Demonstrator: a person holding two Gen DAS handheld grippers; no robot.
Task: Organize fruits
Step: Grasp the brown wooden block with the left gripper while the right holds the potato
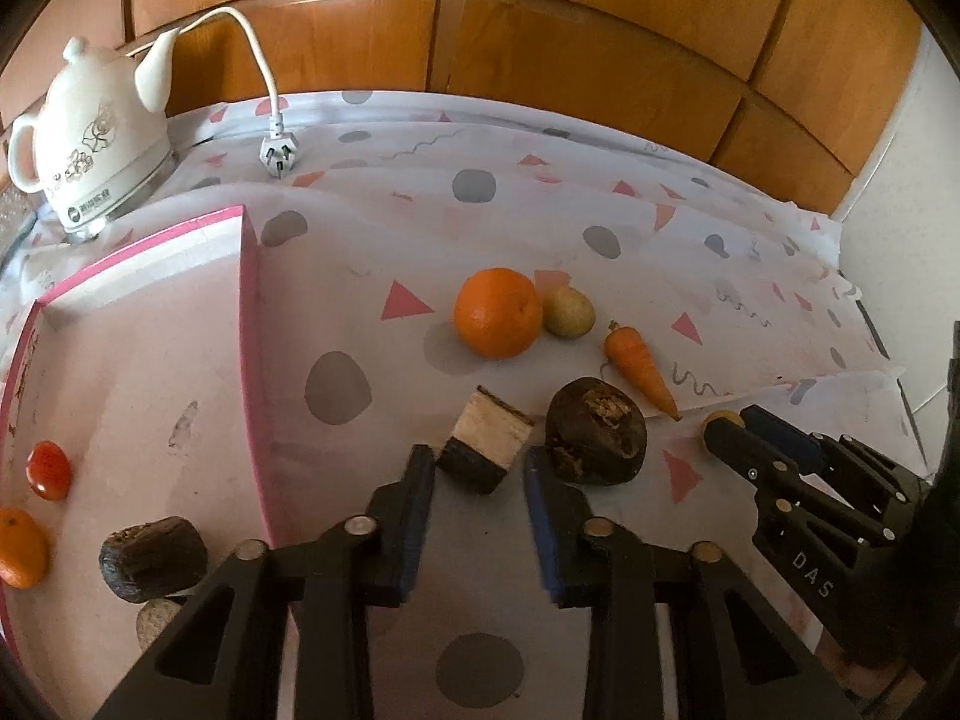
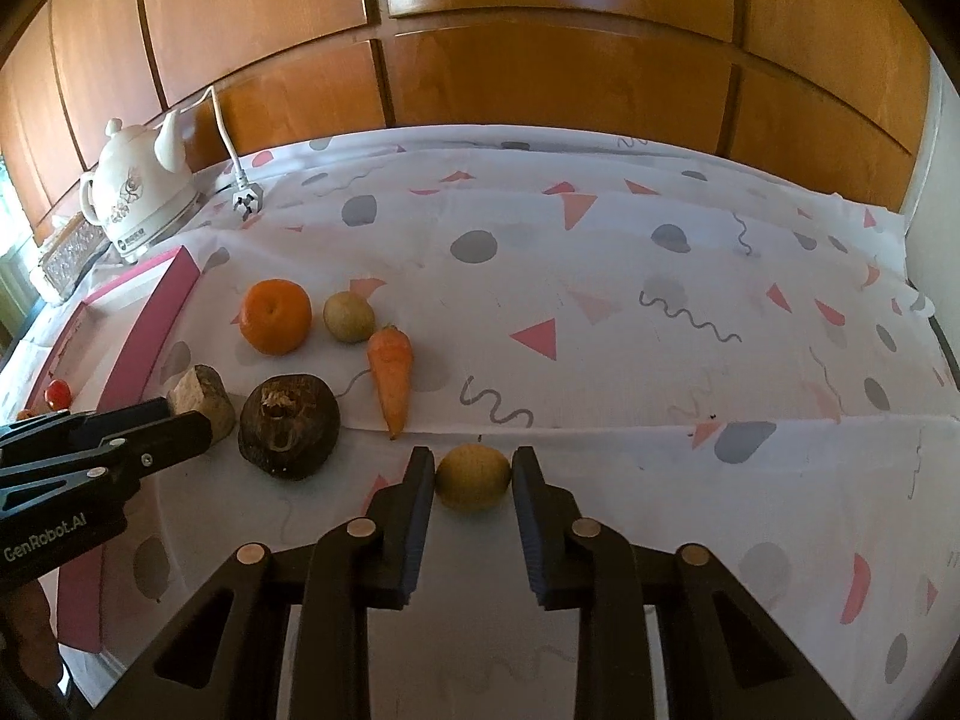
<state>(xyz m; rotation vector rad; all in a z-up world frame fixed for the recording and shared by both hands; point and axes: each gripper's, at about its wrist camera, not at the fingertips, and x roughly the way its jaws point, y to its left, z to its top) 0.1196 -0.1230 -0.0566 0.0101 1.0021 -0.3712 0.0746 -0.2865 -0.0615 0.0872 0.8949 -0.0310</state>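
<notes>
Your right gripper [image 2: 473, 468] is clamped on a small yellow-brown fruit [image 2: 473, 476] that sits on the patterned tablecloth [image 2: 600, 276]; both pads touch its sides. Your left gripper [image 1: 480, 468] is drawn narrow, yet nothing sits between its pads. A cut chunk [image 1: 487, 447] with a pale face and dark skin lies just past its tips, closer to the left finger, and a dark round root [image 1: 597, 432] lies just beyond the right finger [image 1: 543, 504], touching or nearly touching it; which, you cannot tell.

Farther out on the cloth, an orange [image 1: 497, 312] rests against a second small yellow-brown fruit [image 1: 569, 312]. A carrot [image 1: 639, 369] lies beside them with its tip pointing towards the root.

On your left stands a shallow pink-edged box [image 1: 251, 360]. Inside it are a small red tomato [image 1: 49, 470], a small orange fruit [image 1: 21, 547] at the picture's edge, another dark chunk [image 1: 153, 558] and a pale piece [image 1: 157, 621] partly hidden behind your left gripper.

A white kettle [image 1: 96, 138] stands at the far left corner, its cord and plug [image 1: 278, 150] lying loose on the cloth. Wooden panels [image 1: 540, 30] run behind the table.
</notes>
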